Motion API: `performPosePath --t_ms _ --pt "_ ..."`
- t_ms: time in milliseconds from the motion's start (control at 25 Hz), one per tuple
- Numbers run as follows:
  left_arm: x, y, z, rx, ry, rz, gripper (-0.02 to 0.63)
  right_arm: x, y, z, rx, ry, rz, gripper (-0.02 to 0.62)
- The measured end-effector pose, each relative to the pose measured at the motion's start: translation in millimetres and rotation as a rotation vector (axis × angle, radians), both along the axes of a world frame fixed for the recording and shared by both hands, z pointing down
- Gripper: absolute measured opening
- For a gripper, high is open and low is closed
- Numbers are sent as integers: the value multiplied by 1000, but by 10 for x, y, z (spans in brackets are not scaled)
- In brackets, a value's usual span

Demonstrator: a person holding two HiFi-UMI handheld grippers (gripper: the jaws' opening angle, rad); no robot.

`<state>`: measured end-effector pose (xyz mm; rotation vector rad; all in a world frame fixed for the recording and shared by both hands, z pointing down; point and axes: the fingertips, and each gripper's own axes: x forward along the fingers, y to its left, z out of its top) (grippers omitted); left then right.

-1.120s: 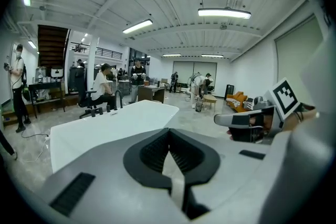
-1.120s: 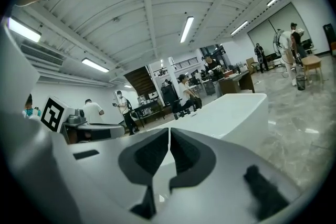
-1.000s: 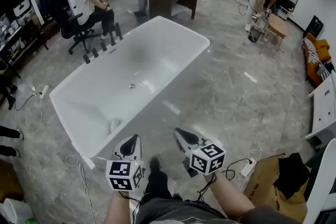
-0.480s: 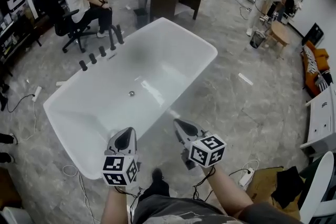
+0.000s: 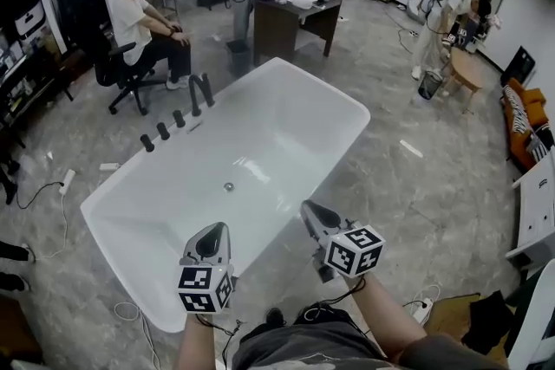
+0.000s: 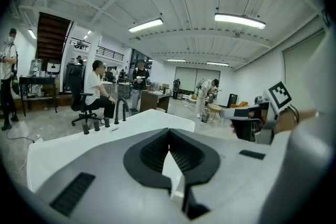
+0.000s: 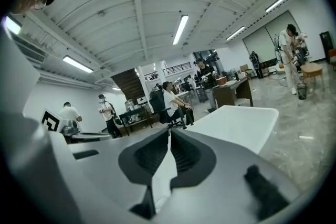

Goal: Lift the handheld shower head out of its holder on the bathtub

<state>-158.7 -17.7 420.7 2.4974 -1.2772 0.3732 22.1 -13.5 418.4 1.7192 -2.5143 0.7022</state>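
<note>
No legible text, no labels, no numbers

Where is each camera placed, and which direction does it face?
Head view: on the head, steeply down onto the bathtub; forearms, left gripper, right gripper show.
Left gripper view: rides that gripper, along its shut jaws toward the faucet; right gripper at right.
Right gripper view: rides that gripper, along its shut jaws toward the seated person; left gripper at left.
Shared: all three see the bathtub and seated person.
</note>
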Motion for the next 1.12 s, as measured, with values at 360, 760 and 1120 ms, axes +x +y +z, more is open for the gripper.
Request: performPosePath --t_ms 360,760,1120 --pt "61 -536 32 10 -8 -75 15 275 -813 71 37 26 -40 28" --pt "443 -1610 69 12 -49 -193 15 700 -2325 185 49 -26 -146 28" --pt "940 -2740 149 -3 17 -278 15 1009 -3856 407 19 73 -293 29"
